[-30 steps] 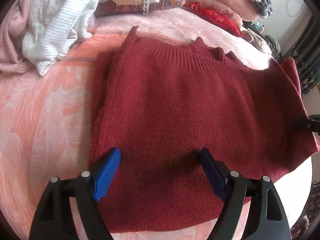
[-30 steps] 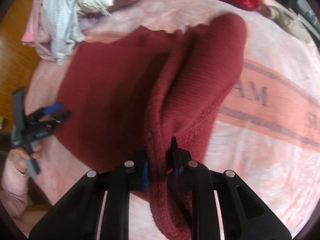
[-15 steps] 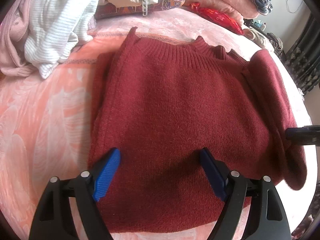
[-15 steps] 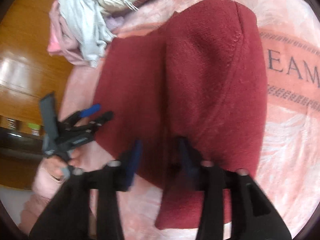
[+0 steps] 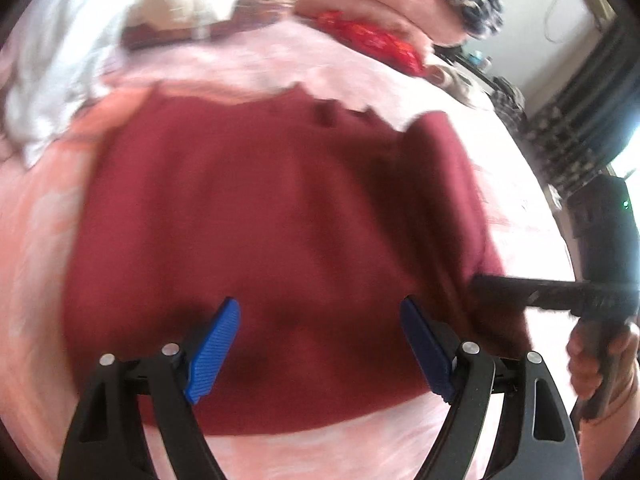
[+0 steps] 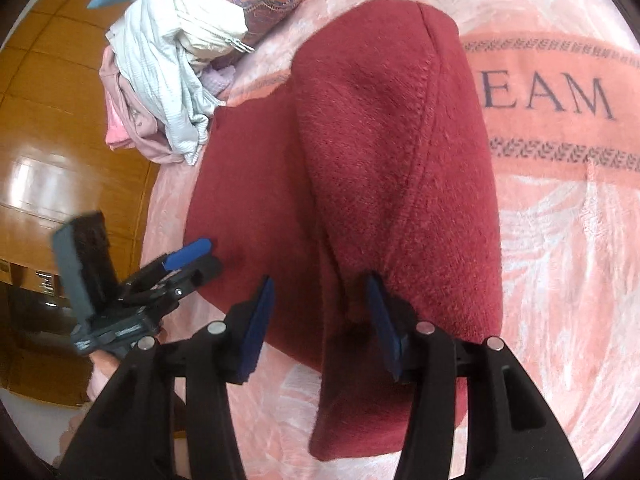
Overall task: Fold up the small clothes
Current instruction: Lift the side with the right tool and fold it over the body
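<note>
1. The dark red fuzzy knitted sweater (image 6: 360, 184) lies spread out on the soft pink plush blanket (image 6: 560, 280) that covers the bed; its ribbed collar points to the far edge of the blanket and its hem to the near edge.
2. One side with its sleeve (image 6: 400, 140) is folded over onto the body of the sweater; it makes a thick, puffy flap with a stitched seam running down it.
3. The right gripper (image 6: 320, 320) has black arms and blue ribbed pads; its jaws have just been opening, and now they stand apart over the low end of the folded flap, pinching nothing.
4. The left gripper (image 5: 320, 340) hangs over the hem side of the sweater; its jaws are spread wide and hold nothing; that picture is blurry.
5. I think the sweater is soft, floppy and a bit heavy for cloth; it will sag and not stay stiff; the fuzzy wool should not slip on the plush blanket.
6. A good place to take hold looks like the hem corners or the thick folded edge, where the pads can pinch all the layers together.
7. A pile of crumpled white and pale pink clothes (image 6: 168, 64) sits near the far left corner of the blanket, well apart from the sweater.
</note>
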`<state>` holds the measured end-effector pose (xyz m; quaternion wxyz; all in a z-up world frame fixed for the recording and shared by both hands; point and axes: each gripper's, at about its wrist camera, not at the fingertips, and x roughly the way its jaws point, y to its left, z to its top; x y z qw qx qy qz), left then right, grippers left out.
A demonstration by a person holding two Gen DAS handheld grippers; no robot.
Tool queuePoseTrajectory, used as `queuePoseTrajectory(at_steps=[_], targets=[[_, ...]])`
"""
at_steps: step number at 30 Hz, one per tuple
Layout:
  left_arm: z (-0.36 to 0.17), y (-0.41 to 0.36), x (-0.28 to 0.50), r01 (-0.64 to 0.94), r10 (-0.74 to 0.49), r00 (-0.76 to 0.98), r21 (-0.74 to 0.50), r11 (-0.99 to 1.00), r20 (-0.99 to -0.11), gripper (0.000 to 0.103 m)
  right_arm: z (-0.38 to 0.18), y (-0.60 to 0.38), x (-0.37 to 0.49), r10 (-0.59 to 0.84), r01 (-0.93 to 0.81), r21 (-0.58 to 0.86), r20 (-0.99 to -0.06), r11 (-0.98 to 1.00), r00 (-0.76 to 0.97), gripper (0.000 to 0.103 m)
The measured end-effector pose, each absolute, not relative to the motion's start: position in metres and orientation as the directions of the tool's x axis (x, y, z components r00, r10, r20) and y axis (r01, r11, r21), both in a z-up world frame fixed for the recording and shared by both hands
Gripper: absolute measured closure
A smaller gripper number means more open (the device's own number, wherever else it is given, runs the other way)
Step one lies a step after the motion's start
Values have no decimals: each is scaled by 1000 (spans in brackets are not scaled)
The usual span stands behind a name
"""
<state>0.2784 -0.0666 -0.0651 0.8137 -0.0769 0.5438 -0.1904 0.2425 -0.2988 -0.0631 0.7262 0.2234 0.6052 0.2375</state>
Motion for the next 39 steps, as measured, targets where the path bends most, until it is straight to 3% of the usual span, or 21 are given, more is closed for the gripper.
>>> queuePoseTrajectory(at_steps=[7, 15, 21, 26, 33, 39], targets=[[-89, -107, 303, 166, -395, 290, -361, 918, -872, 20, -68, -302, 234, 571, -58, 571, -802, 819, 178, 59], [-99, -135, 282, 227, -220, 372, -142, 964, -902, 18, -55, -299, 227, 507, -69, 503, -849, 862, 148, 64], [-106, -146, 278, 244, -173, 400, -77, 967, -900, 13, -44, -315, 215, 483, -55, 481, -859, 875, 169, 63], [-107, -145, 279, 240, -185, 386, -95, 966, -904, 12, -32, -331, 203, 409, -66, 405, -889, 912, 207, 61], [-107, -144, 278, 252, -186, 391, -90, 964, -901, 12, -64, -350, 206, 419, 6, 426, -891, 905, 175, 62], [-100, -132, 273, 219, -243, 373, -170, 961, -896, 12, -87, -311, 203, 432, -91, 423, -893, 901, 129, 60]])
